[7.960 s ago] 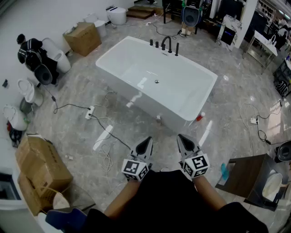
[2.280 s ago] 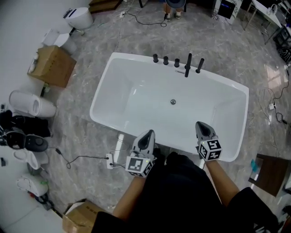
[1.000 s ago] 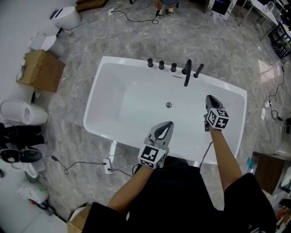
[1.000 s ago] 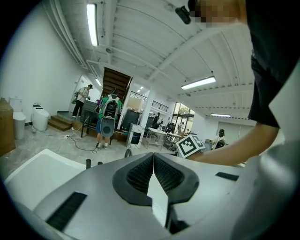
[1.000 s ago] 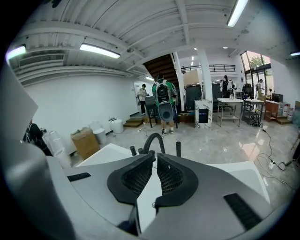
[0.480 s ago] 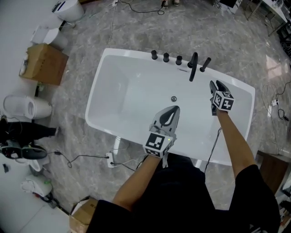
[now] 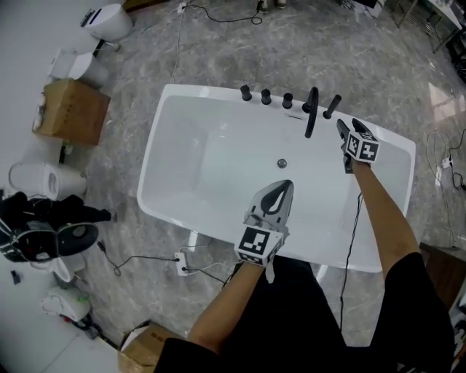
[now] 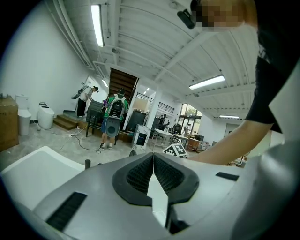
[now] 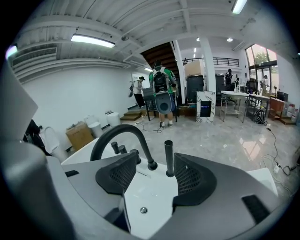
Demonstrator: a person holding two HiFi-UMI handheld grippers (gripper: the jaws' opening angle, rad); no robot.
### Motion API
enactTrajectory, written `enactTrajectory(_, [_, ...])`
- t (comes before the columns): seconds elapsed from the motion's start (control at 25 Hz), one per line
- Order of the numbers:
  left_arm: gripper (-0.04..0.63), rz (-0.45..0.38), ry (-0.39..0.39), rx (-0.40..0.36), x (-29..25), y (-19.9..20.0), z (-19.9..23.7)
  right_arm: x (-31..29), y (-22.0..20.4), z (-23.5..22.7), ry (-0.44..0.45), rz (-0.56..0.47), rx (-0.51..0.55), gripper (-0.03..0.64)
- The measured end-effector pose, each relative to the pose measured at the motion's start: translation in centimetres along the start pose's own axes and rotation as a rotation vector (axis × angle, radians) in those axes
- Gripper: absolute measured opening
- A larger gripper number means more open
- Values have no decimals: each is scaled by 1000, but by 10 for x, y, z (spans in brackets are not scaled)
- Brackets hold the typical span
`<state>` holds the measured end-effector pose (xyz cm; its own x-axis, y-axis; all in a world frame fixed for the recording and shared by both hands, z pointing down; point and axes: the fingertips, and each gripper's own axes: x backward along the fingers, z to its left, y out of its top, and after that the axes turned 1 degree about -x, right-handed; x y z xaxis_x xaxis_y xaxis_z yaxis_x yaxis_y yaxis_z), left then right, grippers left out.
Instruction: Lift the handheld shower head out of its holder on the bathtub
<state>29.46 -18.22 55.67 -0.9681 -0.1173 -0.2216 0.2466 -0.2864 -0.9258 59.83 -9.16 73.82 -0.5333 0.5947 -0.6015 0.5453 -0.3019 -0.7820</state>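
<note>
The handheld shower head (image 7: 332, 106) is a slim black rod standing upright in its holder on the far rim of the white bathtub (image 7: 182, 98), right of the curved black faucet (image 7: 312, 111). My right gripper (image 7: 341, 129) is just short of it and its jaws have just been opening. In the right gripper view the shower head (image 9: 168, 157) rises ahead of the gap of the right gripper (image 9: 156, 160), near the right pad (image 9: 190, 178), and nothing is pressed. My left gripper (image 7: 284, 186) hovers over the tub's near side; in its own view the left gripper (image 8: 153, 155) is shut and holds nothing.
Three black knobs (image 7: 266, 96) line the rim left of the faucet. The drain (image 7: 282, 164) sits mid-tub. A cardboard box (image 7: 71, 111) and toilets (image 7: 108, 20) stand on the floor at left; cables and a power strip (image 7: 180, 261) lie near the tub's front.
My right gripper has travelled to the far rim, up beside the shower head, and its jaws have gone from shut to open. The left gripper has drifted further over the tub.
</note>
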Motion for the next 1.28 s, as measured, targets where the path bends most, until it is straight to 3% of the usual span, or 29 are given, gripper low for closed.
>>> enactTrajectory(0.28, [5, 24, 23, 27, 1, -14, 6, -32, 16, -11, -13, -48, -34, 229])
enactTrajectory(0.76, [5, 24, 41, 57, -11, -35, 14, -88, 8, -13, -32, -6, 173, 229])
enactTrajectory(1.08, [5, 63, 49, 82, -10, -62, 19, -114, 2, -34, -75, 1, 163, 229])
enactTrajectory(1.28, [5, 70, 55, 88, -9, -71, 25, -128, 2, -38, -76, 5, 209, 229])
